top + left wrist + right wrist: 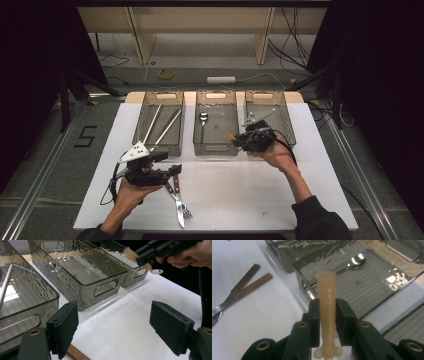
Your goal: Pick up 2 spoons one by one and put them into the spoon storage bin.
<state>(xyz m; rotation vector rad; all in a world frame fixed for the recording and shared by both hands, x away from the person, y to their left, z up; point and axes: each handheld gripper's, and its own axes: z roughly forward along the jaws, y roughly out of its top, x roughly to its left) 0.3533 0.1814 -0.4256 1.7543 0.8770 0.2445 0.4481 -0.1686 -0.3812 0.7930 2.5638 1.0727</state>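
Right gripper [239, 139]: over middle bin's [215, 146] near rim | spoon [203, 119] in that bin, beyond | knife [176, 196], fork [183, 204], probably touching, left of it.

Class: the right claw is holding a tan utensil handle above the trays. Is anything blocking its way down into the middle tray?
Nothing visible blocks it. The right claw grips the tan handle just over the near wall of the middle tray, which is open-topped. A spoon lies inside, toward the far end.

Obstacles: 3 bins [215, 149] stood across the table's [250, 195] far half — near half lay open, save fork [185, 210] and knife [178, 206] front-left.
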